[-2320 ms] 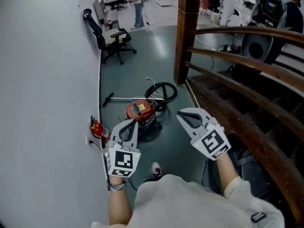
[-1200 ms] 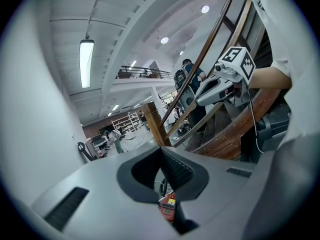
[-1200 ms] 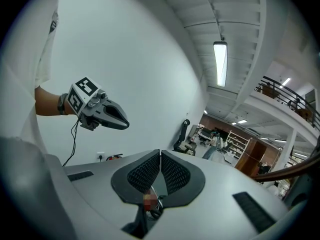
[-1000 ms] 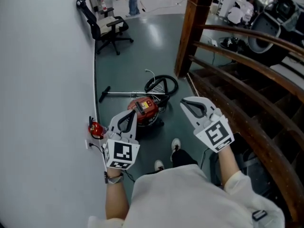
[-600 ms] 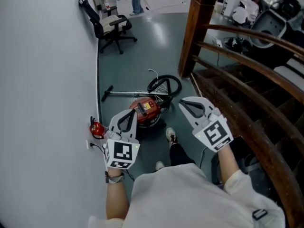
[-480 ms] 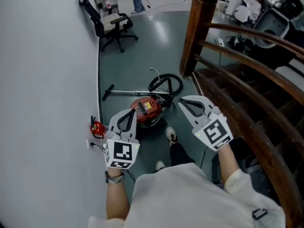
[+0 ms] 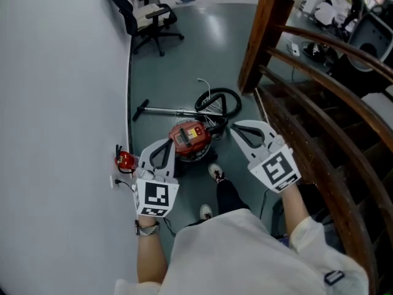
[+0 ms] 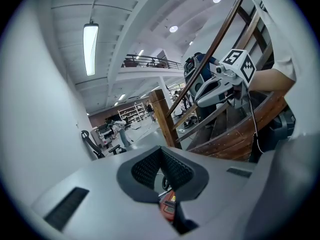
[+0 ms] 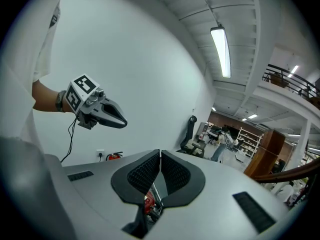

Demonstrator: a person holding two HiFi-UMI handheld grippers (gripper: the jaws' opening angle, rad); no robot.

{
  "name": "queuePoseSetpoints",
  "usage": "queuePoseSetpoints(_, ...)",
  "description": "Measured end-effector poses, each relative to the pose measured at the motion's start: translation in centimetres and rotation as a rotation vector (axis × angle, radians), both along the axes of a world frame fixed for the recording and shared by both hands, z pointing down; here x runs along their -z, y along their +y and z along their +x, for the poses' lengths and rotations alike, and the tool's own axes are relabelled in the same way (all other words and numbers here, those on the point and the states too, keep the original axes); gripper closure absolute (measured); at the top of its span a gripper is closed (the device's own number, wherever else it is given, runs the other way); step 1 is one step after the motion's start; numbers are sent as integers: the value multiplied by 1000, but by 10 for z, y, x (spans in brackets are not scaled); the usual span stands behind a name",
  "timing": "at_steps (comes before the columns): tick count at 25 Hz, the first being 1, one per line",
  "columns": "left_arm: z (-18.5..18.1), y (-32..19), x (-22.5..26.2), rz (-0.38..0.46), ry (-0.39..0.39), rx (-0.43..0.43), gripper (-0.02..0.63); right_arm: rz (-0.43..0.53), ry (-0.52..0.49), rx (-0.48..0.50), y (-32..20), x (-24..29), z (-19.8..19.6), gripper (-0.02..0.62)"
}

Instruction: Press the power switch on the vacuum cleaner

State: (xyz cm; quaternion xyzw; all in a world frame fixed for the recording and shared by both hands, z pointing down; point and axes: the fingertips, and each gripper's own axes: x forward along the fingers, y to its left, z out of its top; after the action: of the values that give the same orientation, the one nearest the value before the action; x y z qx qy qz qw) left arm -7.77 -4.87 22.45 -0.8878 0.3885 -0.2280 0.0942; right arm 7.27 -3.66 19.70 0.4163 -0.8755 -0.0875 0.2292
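Observation:
The red vacuum cleaner [image 7: 189,137] stands on the grey-green floor by the wall, its black hose [image 7: 218,101] coiled behind it and its wand [image 7: 163,110] lying to the left. My left gripper [image 7: 164,147] hangs above and just left of it, shut and empty. My right gripper [image 7: 237,128] is up to the right of it, also shut with nothing held. In the left gripper view the pads meet at the left gripper [image 8: 160,150], and the vacuum [image 8: 170,206] shows below them. The right gripper [image 9: 160,153] shows the same, with a bit of red vacuum [image 9: 148,202] beneath.
A white wall runs along the left with a red fire extinguisher [image 7: 124,161] and a socket [image 7: 113,181] at its foot. A wooden stair railing [image 7: 319,103] and its post [image 7: 264,29] close off the right. An office chair [image 7: 150,17] stands farther back. The person's shoe [image 7: 215,173] is beside the vacuum.
The person has stepped closer to the vacuum, which now sits nearer both grippers. Both grippers have come forward and a little down, still shut.

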Motion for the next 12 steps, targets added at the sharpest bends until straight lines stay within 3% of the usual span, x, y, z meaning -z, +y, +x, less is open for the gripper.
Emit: queuePoseSetpoints(12,13,-61,-32,-55,-7,31,607,-25,5,56,-69,-33,7,565)
